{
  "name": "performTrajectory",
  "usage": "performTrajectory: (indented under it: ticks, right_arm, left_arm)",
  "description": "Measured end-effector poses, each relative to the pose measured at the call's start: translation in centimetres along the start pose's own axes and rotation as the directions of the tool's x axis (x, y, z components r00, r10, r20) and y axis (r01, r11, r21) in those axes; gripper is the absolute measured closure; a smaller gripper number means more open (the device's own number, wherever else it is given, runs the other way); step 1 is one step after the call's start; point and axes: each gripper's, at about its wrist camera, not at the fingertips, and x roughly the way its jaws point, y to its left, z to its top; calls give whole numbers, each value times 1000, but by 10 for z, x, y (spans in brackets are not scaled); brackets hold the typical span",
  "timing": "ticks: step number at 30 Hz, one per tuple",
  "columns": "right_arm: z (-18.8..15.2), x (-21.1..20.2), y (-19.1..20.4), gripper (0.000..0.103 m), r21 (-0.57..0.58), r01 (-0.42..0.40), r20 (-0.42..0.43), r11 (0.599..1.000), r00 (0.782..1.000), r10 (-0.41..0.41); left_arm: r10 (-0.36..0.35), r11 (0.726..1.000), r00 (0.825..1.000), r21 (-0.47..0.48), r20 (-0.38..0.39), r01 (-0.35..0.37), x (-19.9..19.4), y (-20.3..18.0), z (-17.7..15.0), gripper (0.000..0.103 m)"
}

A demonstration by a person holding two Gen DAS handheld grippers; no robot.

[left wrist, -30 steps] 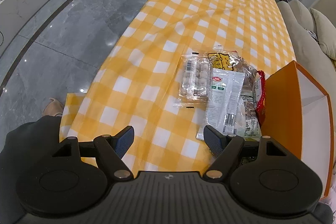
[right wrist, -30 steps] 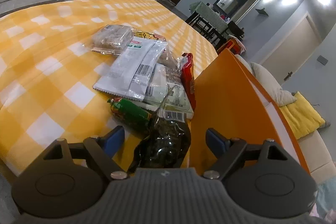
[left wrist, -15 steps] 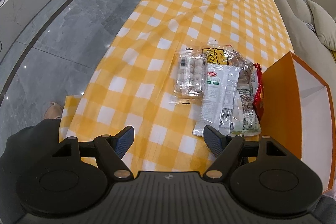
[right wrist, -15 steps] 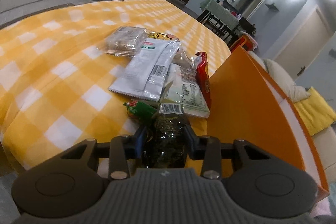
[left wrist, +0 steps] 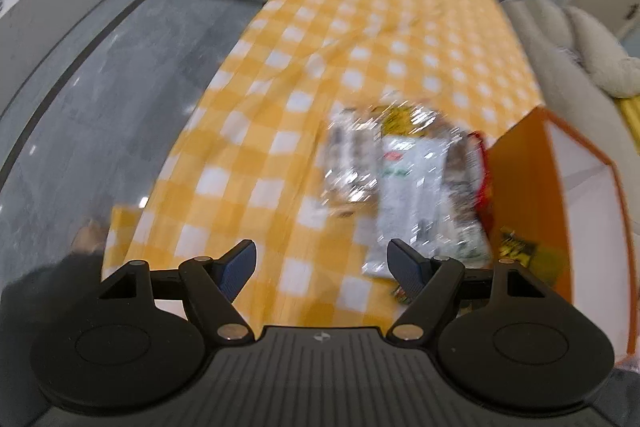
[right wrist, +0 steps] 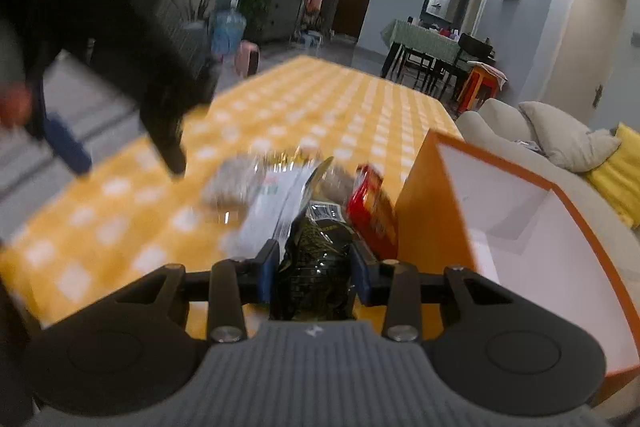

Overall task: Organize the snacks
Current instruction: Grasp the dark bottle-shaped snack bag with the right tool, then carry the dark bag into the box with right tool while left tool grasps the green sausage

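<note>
I'm holding the right gripper (right wrist: 314,269) clamped on a dark green snack pack (right wrist: 316,263), w/ both blue pads pressing its sides and the pack's crinkled top sticking up between them. It looks lifted off the yellow checked tabletop (right wrist: 280,107), just beside the near corner of the orange box (right wrist: 424,203), on the pile side. So the step in hand, as I'm reading it, is the carry: one snack picked, going to the box. The box is standing open w/ a white interior, and I can't see anything lying in the part that's showing. The rest of the pile is sitting on the tabletop by the box's orange wall: a red pack (right wrist: 370,211) leaning right against that wall, a white pouch (right wrist: 276,203) beside it further from the box, and a clear wrapped pack (right wrist: 236,179) beyond that, all blurred. I'm keeping my left gripper (left wrist: 322,265) spread wide and holding nothing, hovering over the tabletop on the side of the pile away from the box; in its view the white pouch (left wrist: 408,195) and a dark pack (left wrist: 516,247) up against the box wall (left wrist: 520,187) are showing, too smeared to say more. Next move prob. calls for raising the pack over the box rim, bringing it above the white interior, then letting go w/o clipping the wall or knocking the red pack. After that, most of the pile is still waiting, so task is early imo.
</note>
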Motion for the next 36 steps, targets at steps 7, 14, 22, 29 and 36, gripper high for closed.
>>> performTrajectory:
  ticks: [7, 14, 22, 29, 36]
  right_arm:
    - [42, -31, -72, 66, 265, -156, 111, 951, 985, 130]
    - [45, -28, -143, 66, 468, -201, 111, 860, 980, 168]
    - [40, -35, -183, 66, 543, -191, 130, 818, 981, 143]
    - [37, -35, -199, 66, 575, -193, 130, 795, 981, 144]
    - [35, -39, -212, 66, 603, -177, 124, 778, 984, 128]
  left_arm:
    - [-112, 966, 988, 246, 110, 82, -15, -29, -11, 15]
    - [-85, 818, 996, 573, 34, 50, 20, -98, -52, 15]
    - [-68, 734, 994, 670, -90, 111, 72, -134, -77, 42]
    - [-26, 704, 998, 708, -49, 53, 93, -145, -82, 41]
    - [93, 744, 994, 667, -56, -32, 110, -157, -82, 39]
